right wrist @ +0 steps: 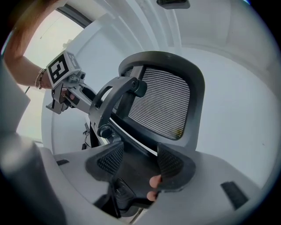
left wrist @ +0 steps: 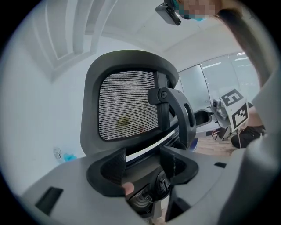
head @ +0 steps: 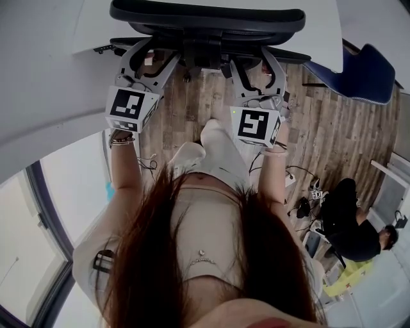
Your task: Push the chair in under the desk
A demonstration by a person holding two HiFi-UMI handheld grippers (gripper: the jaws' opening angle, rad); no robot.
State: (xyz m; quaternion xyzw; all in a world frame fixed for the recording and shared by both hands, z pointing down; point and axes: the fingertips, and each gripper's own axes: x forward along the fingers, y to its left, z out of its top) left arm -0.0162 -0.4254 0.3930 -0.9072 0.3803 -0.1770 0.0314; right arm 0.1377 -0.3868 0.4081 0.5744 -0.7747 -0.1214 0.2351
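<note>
A black office chair (head: pixel 205 19) with a mesh back (left wrist: pixel 127 105) stands in front of me, its top edge against the white desk (head: pixel 320 32). My left gripper (head: pixel 148 61) is open, with its fingers spread against the left side of the chair's back frame. On the right side my right gripper (head: pixel 256 64) is open too, set against the frame in the same way. In the left gripper view the jaws (left wrist: pixel 142 160) straddle the dark lower bar of the backrest. The right gripper view shows its jaws (right wrist: pixel 140 160) apart around the same bar, under the mesh (right wrist: pixel 162 103).
A blue chair (head: pixel 362 73) stands at the right beside the desk. A person in black (head: pixel 349 221) sits on the wooden floor at the lower right among cables (head: pixel 298 173) and boxes. A white wall and window frame (head: pixel 45 192) run along the left.
</note>
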